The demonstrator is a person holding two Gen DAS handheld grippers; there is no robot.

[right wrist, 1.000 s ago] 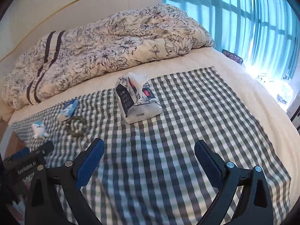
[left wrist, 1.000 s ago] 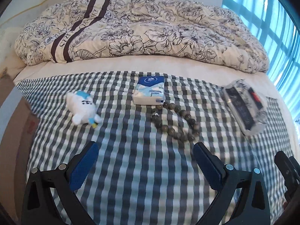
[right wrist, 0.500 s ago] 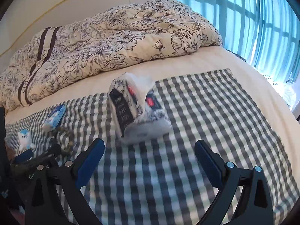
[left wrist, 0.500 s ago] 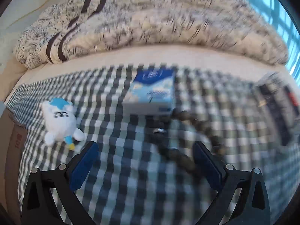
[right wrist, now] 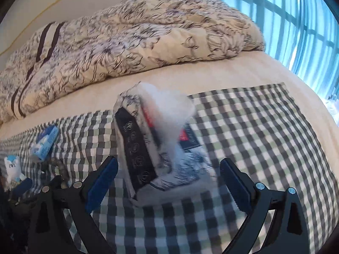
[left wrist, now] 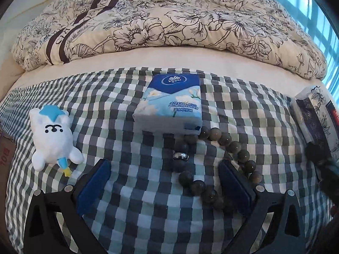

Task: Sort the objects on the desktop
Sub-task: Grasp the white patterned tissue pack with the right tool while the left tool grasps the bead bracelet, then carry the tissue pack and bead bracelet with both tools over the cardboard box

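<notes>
- Bedding fills your background: a floral quilt (left wrist: 169,19) is bunched along the far side of the bed (left wrist: 148,58), with a blue-lit window (right wrist: 296,21) at the right.
- Your checked cloth (left wrist: 118,105) covers the near part of the bed and carries everything.
- Your right gripper (right wrist: 168,180) has its fingers spread wide, empty, either side of the large tissue pack (right wrist: 148,148), which has a white sheet sticking up from its top; no pad touches it.
- Your left gripper (left wrist: 164,182) is also spread wide and empty, over the near part of the bead bracelet (left wrist: 211,158).
- The small blue tissue pack (left wrist: 169,110) lies just beyond the bracelet, touching its far beads.
- The white plush toy (left wrist: 52,135) lies well to the left, apart from the rest.
</notes>
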